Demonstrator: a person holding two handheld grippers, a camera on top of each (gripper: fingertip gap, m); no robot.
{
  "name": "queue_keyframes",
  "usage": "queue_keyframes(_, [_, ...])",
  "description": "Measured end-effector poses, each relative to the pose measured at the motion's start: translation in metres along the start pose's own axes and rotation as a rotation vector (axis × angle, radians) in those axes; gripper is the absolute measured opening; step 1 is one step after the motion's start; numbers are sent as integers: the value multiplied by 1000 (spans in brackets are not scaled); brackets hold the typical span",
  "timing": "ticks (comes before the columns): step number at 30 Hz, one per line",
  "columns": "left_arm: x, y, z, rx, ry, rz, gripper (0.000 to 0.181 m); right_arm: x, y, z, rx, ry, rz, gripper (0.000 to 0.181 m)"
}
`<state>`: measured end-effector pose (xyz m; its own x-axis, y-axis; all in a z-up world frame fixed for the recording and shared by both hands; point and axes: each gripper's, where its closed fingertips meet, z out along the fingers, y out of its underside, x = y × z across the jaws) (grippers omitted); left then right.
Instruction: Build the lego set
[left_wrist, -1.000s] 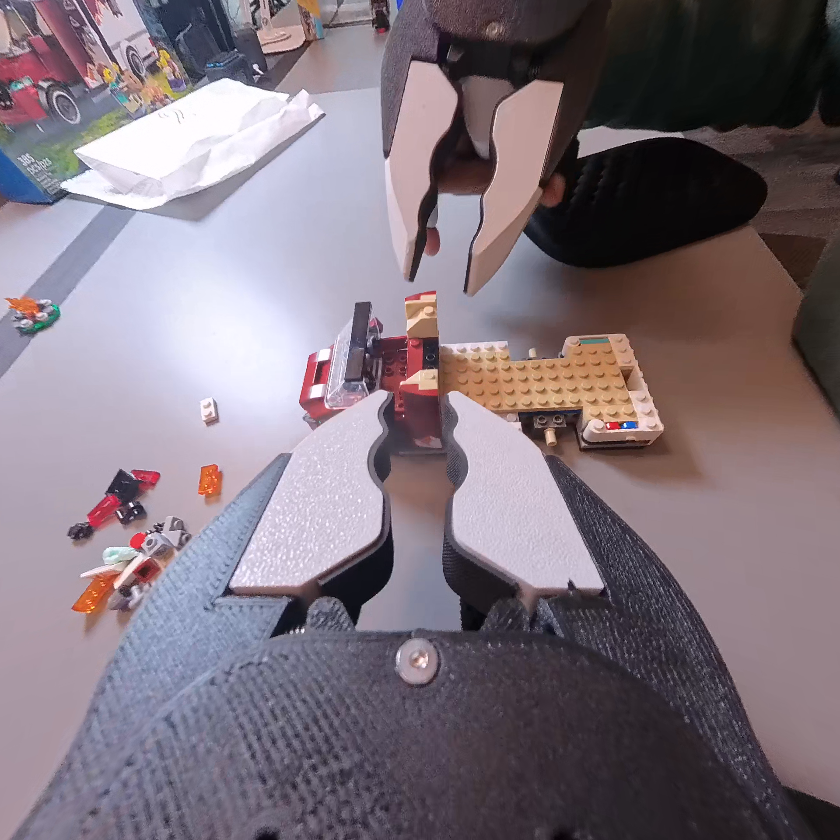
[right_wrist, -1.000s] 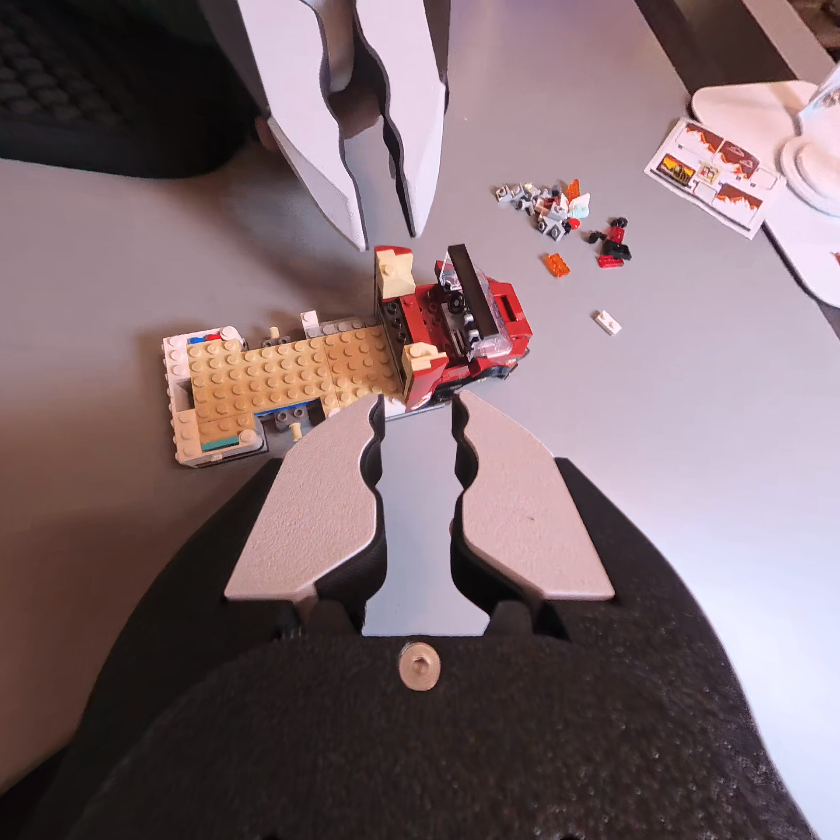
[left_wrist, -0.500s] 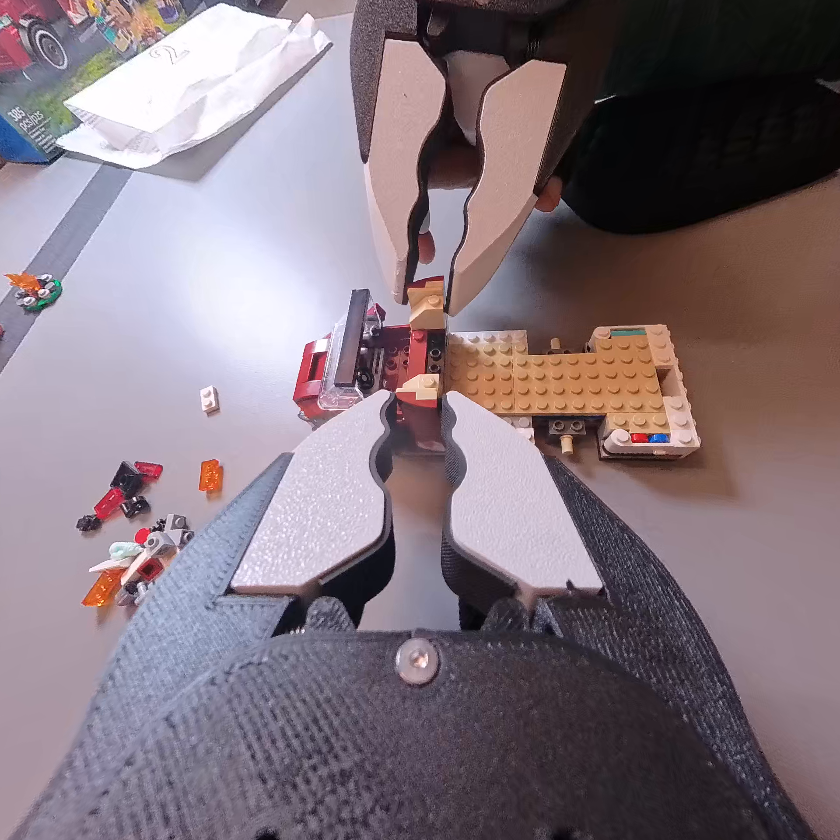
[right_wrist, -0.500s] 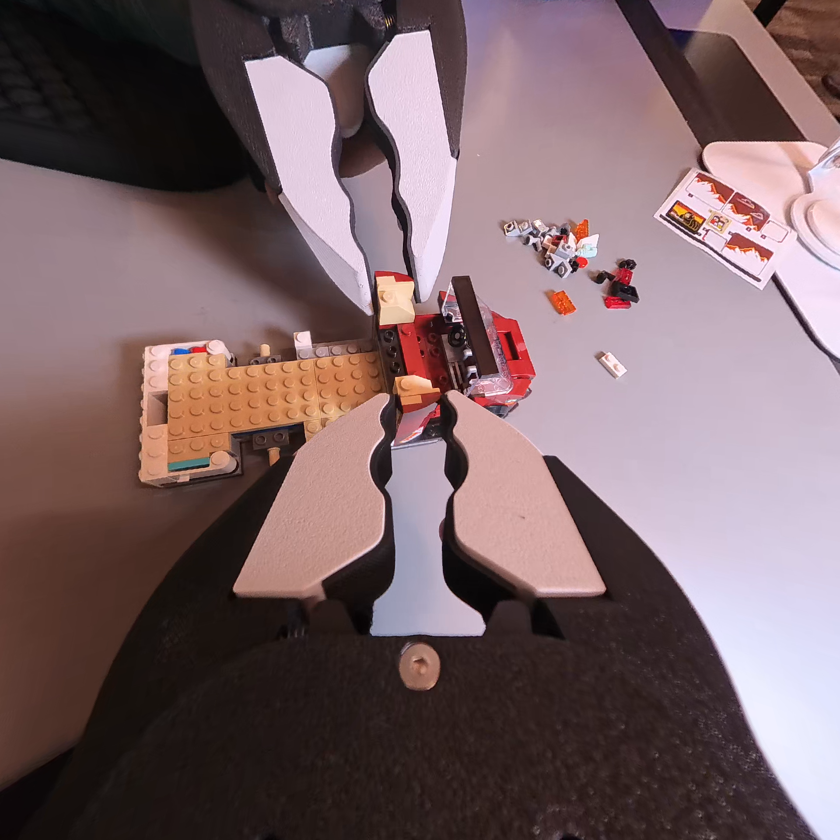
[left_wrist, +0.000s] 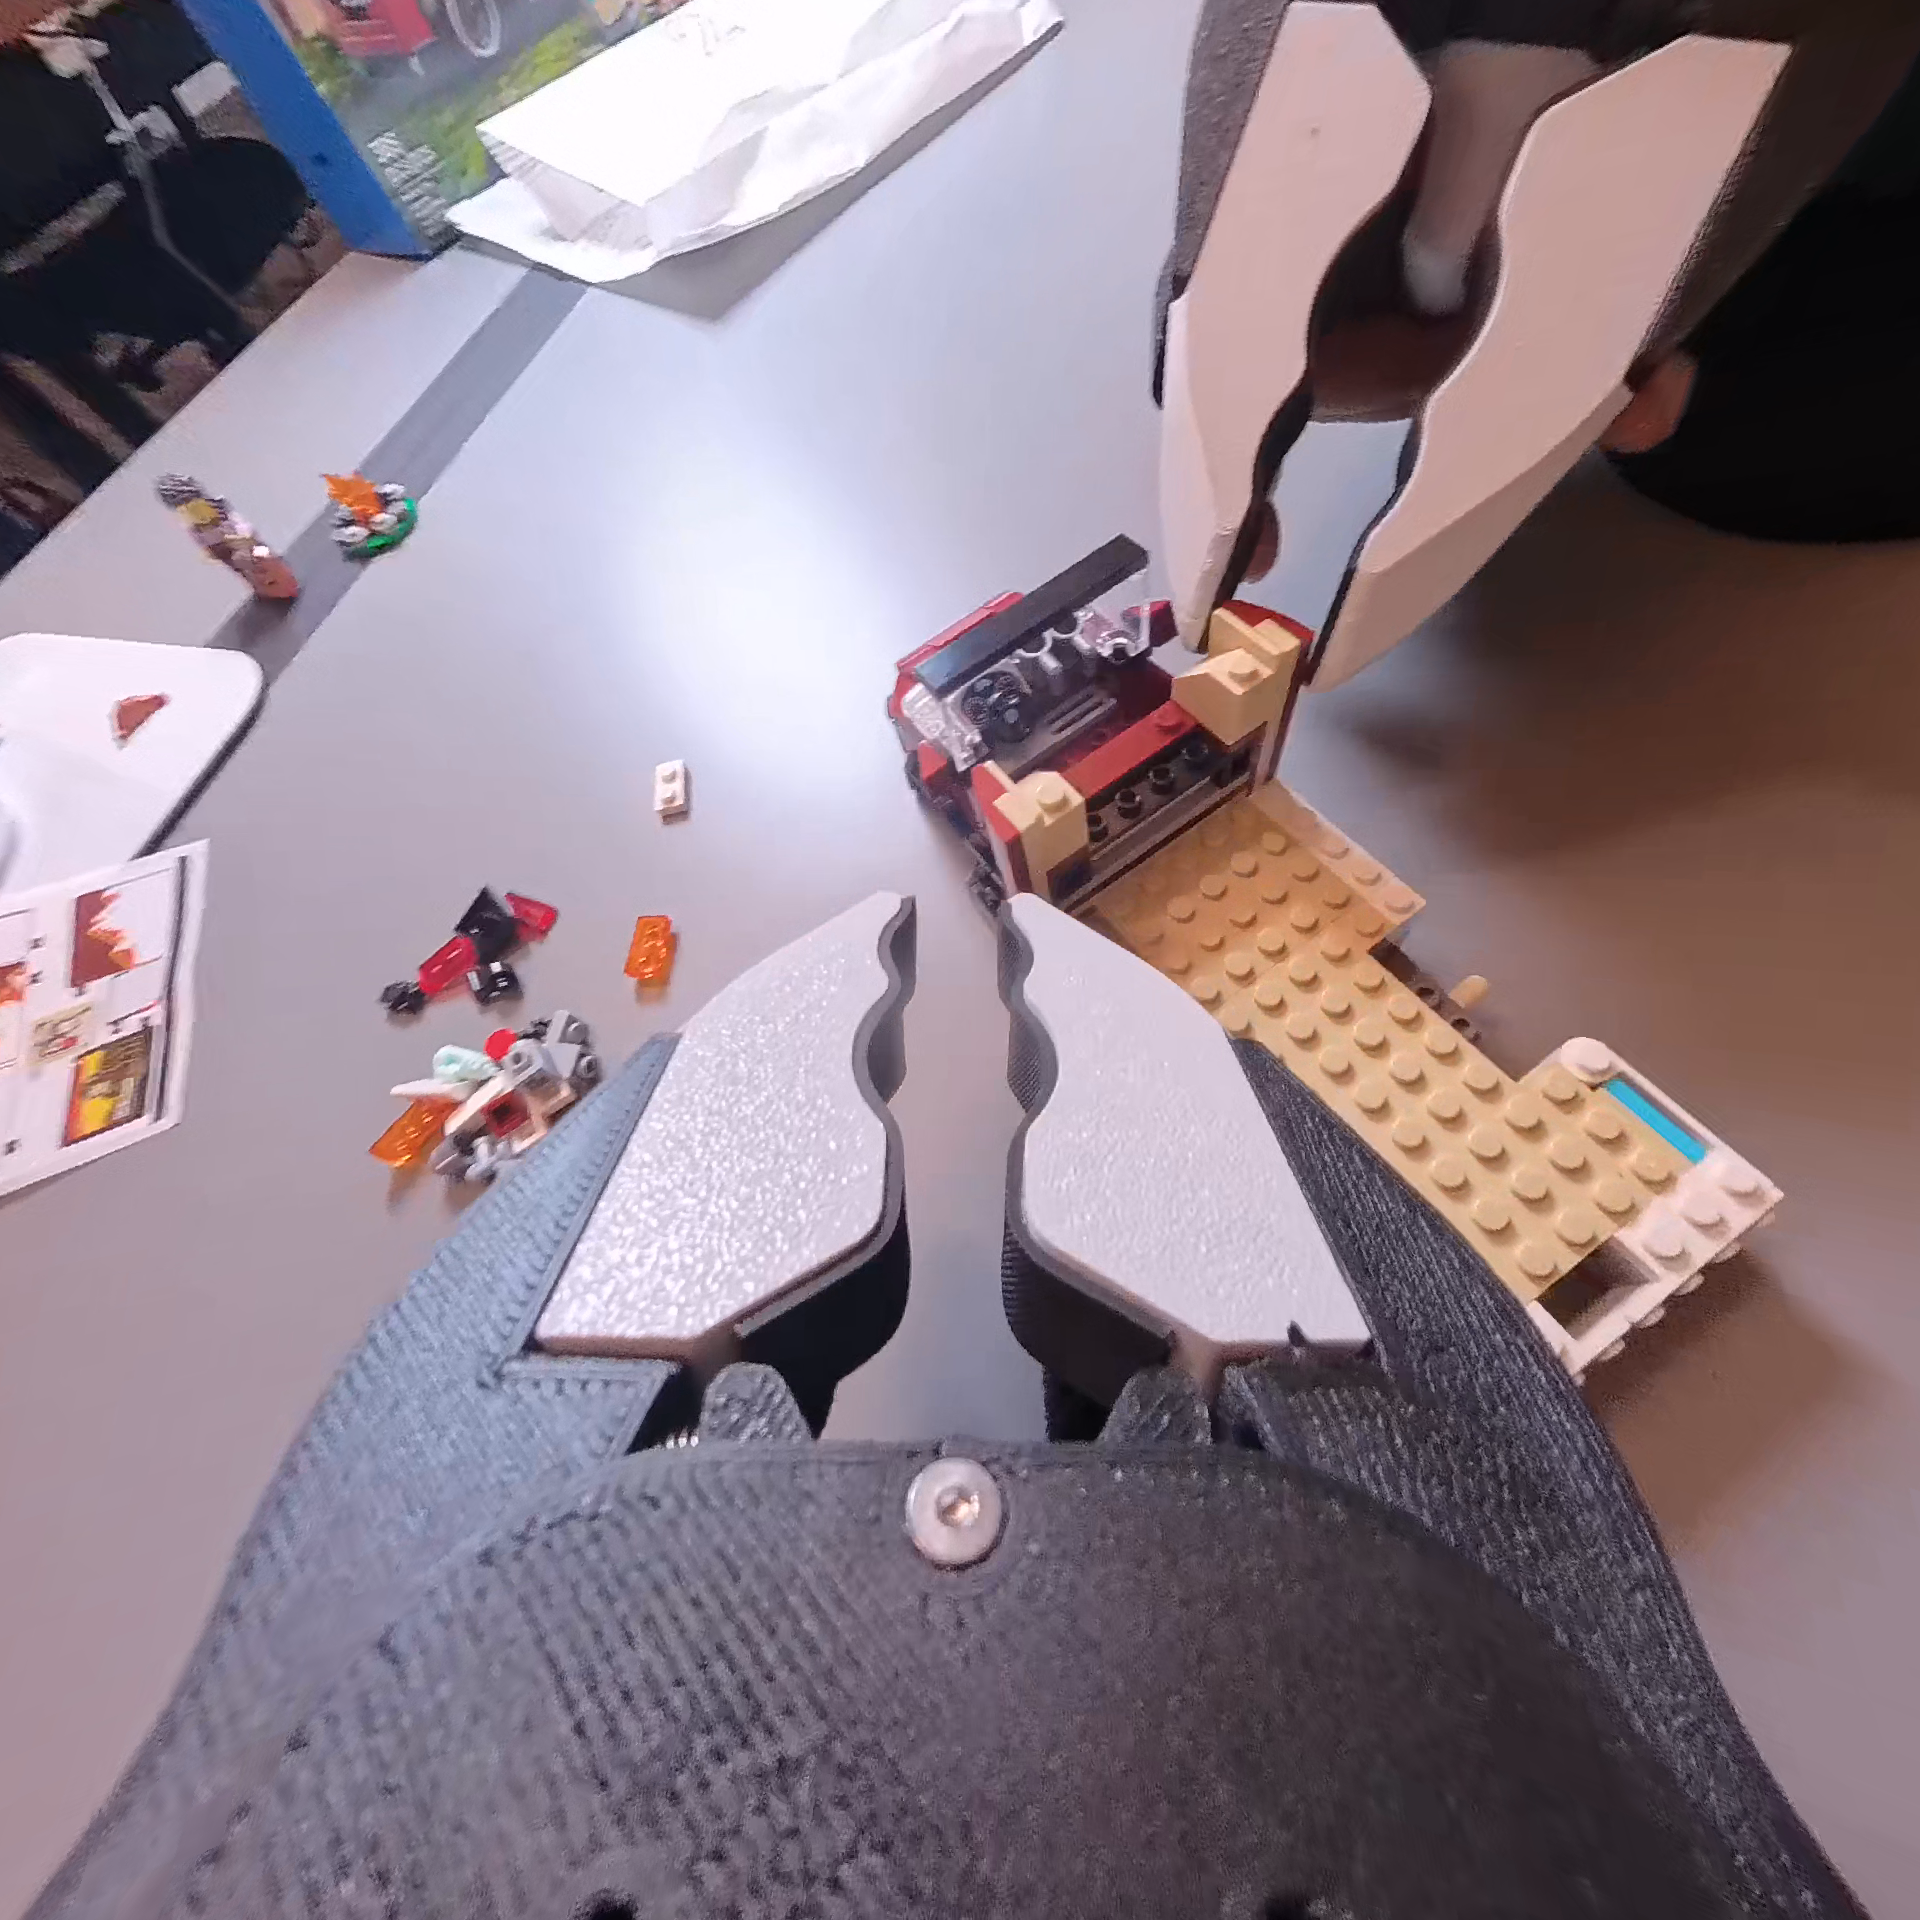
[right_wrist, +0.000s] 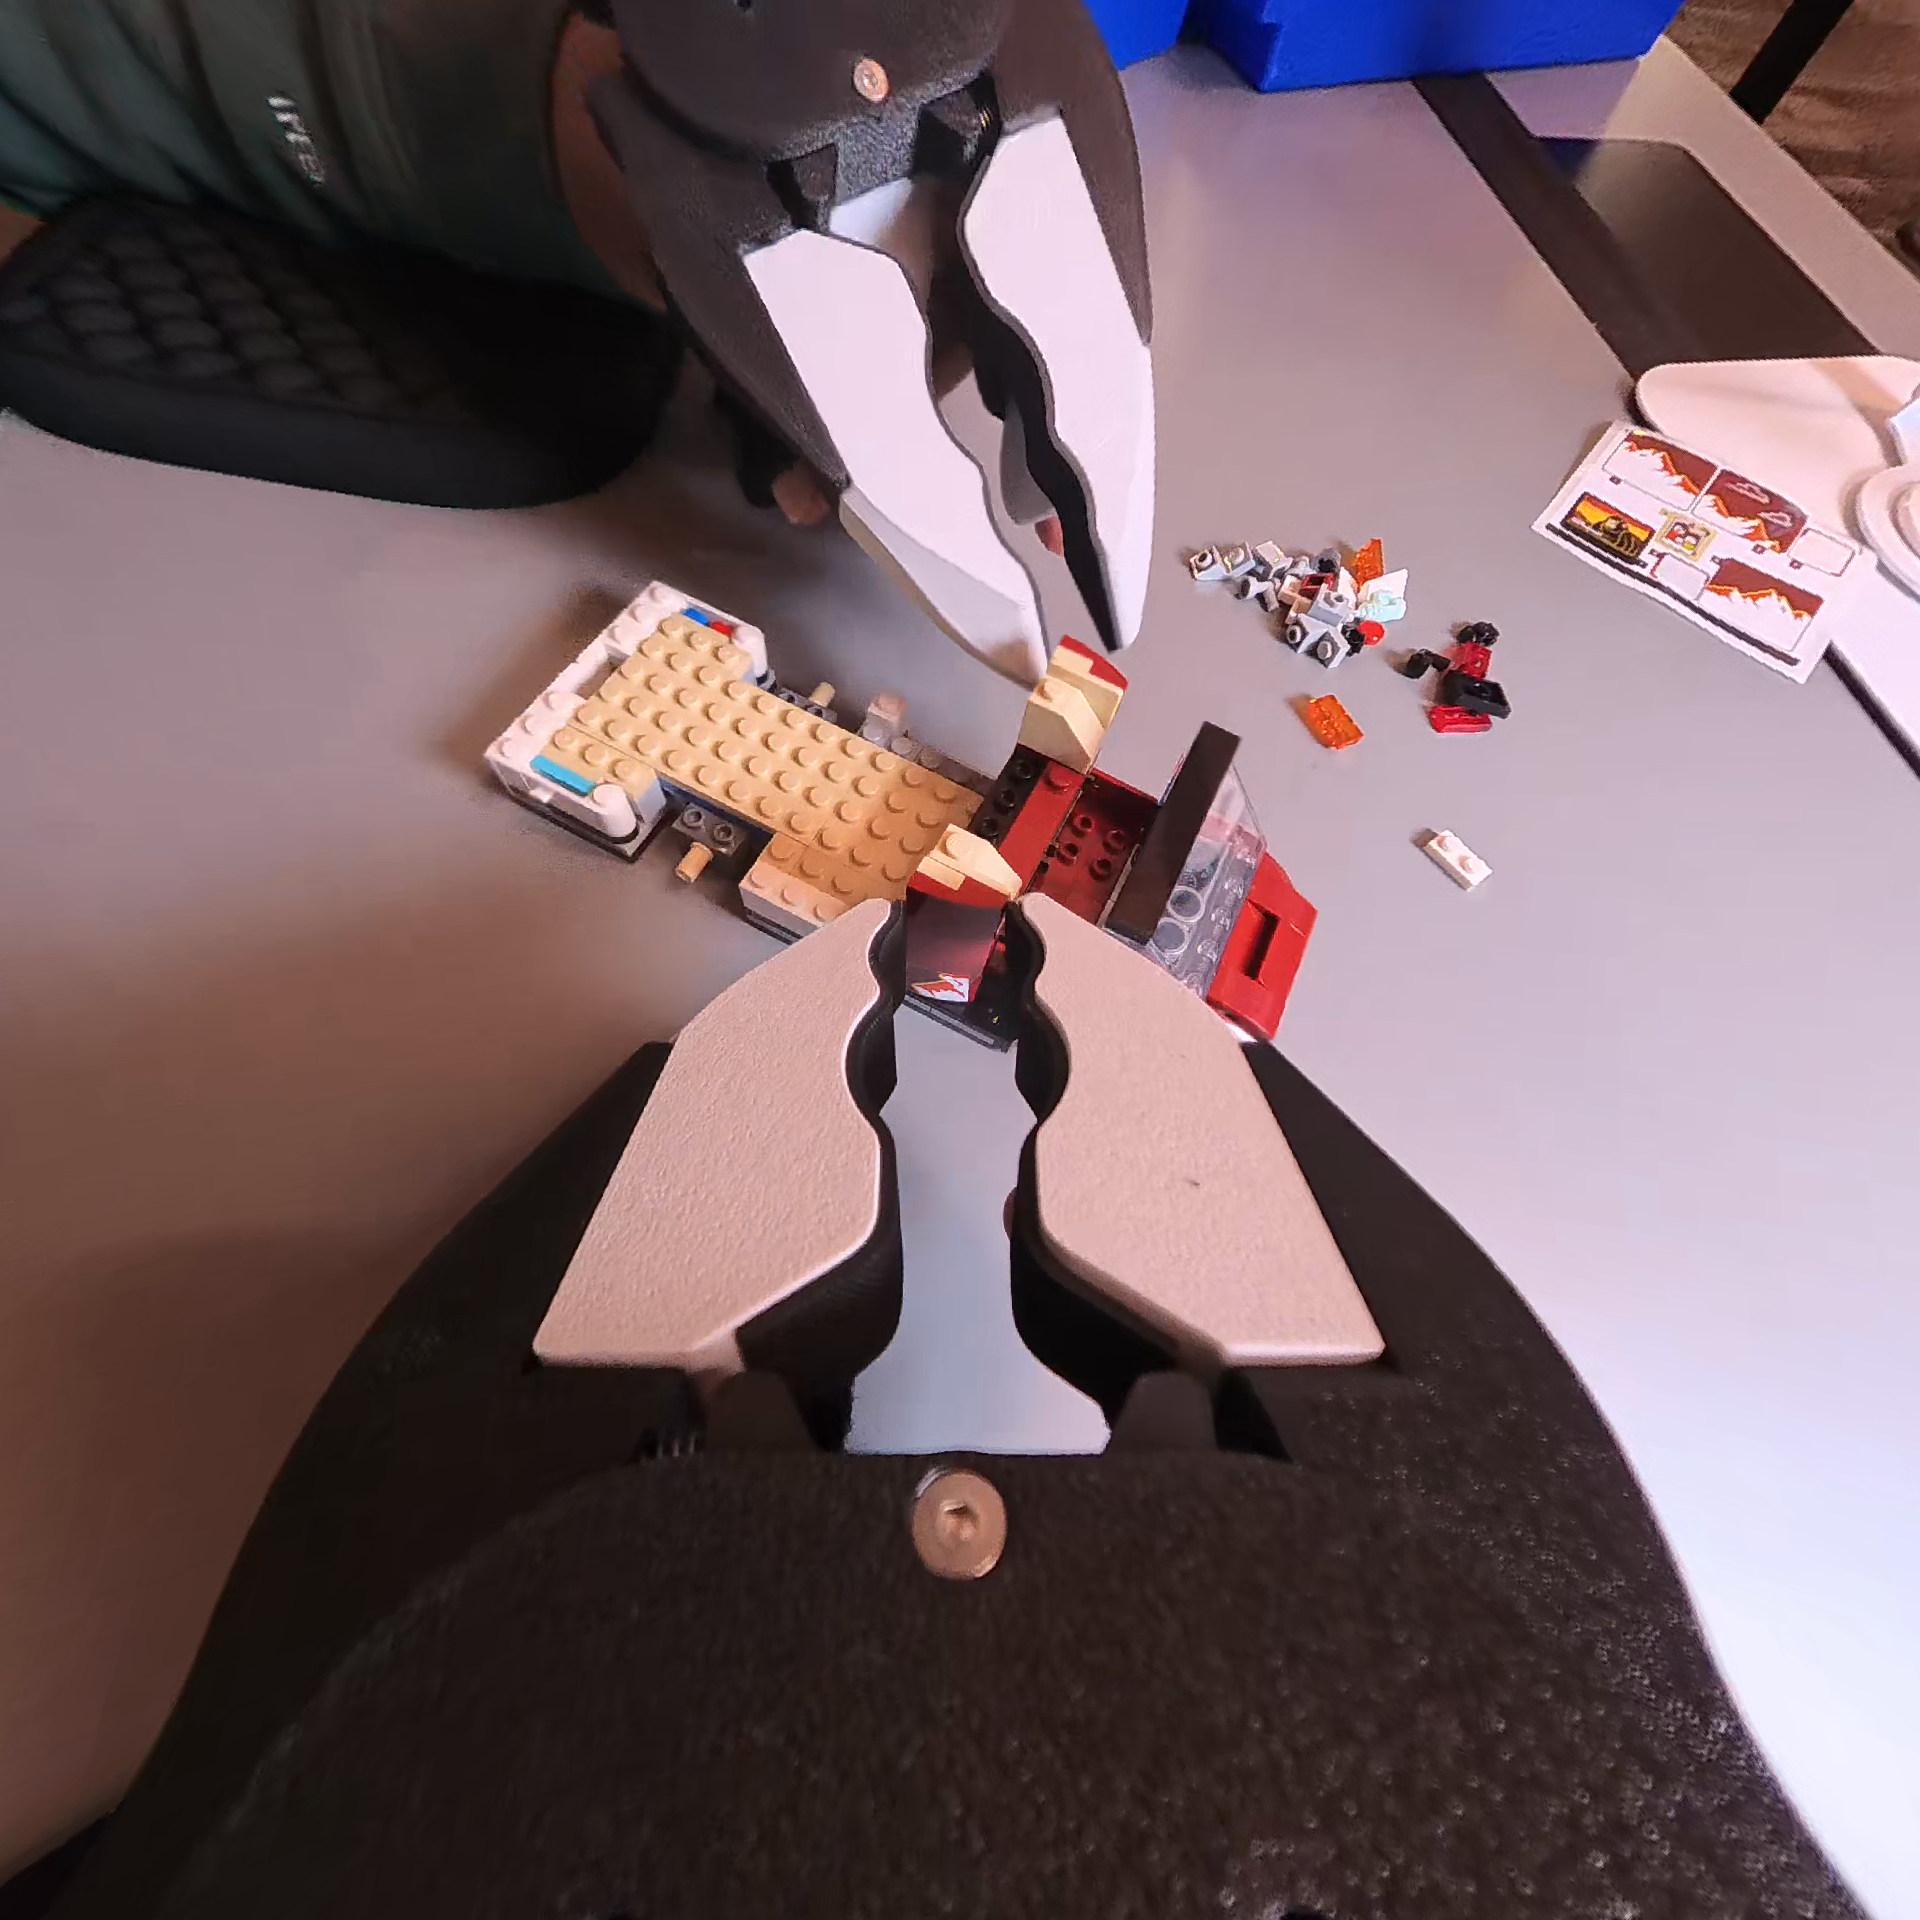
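On the grey tabletop (left_wrist: 727, 540), the half-built lego truck (left_wrist: 1288, 966) lies at centre, dark-red cab toward the loose pieces (left_wrist: 488, 1081) at 9 o'clock. Your right gripper (right_wrist: 956, 925) closes its fingers narrowly on the cab's side wall, apparently steadying it. Your left gripper (left_wrist: 954, 920) hangs empty beside the model, fingers narrowly parted. Next, judge which small piece to fetch; the white plate (left_wrist: 672, 790) lies nearest.

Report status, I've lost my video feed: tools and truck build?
Left tool open, empty, beside truck cab. Right tool astride cab's side wall, grip unclear. Loose bricks lie clear of both.
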<state>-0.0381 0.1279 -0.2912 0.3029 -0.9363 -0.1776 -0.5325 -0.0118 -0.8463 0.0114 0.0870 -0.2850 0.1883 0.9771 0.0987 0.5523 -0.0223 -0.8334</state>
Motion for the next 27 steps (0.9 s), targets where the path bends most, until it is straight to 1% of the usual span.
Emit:
queue_keyframes(2, [2, -3, -6, 13, -10, -8, 15, 0, 0, 0, 7, 14, 6, 18])
queue_keyframes(4, [8, -3, -14, -4, 6, -46, 22, 0, 0, 0, 10, 26, 21, 18])
queue_keyframes(8, [28, 4, -35, -56, 38, -158, 52, 2, -1, 2, -2, 61, 38, 18])
queue_keyframes(11, [48, 22, -47, -127, 82, -242, 71, 6, -1, 3, -11, 99, 63, 17])
queue_keyframes(14, [64, 45, -49, -216, 102, -266, 80, 13, 0, 3, -18, 147, 110, 17])
queue_keyframes(15, [63, 49, -48, -234, 83, -257, 80, 16, 0, 3, -20, 161, 128, 17])
queue_keyframes(18, [58, 45, -43, -244, 54, -220, 77, 22, 1, 3, -20, 207, 158, 17])
queue_keyframes(20, [52, 49, -36, -285, 45, -193, 75, 27, 1, 3, -17, 239, 164, 17])
queue_keyframes(21, [48, 51, -33, -307, 40, -170, 72, 30, 2, 3, -15, 254, 177, 17])
queue_keyframes(22, [43, 53, -30, -321, 29, -146, 65, 34, 3, 2, -10, 266, 188, 17])
queue_keyframes(24, [37, 54, -25, -329, 53, -139, 59, 40, 4, 1, -2, 283, 199, 17])
queue_keyframes(25, [34, 54, -24, -331, 59, -122, 52, 43, 5, 0, -1, 291, 205, 17])
queue_keyframes(27, [26, 54, -22, -330, 80, -90, 52, 47, 6, 0, 2, 300, 214, 17])
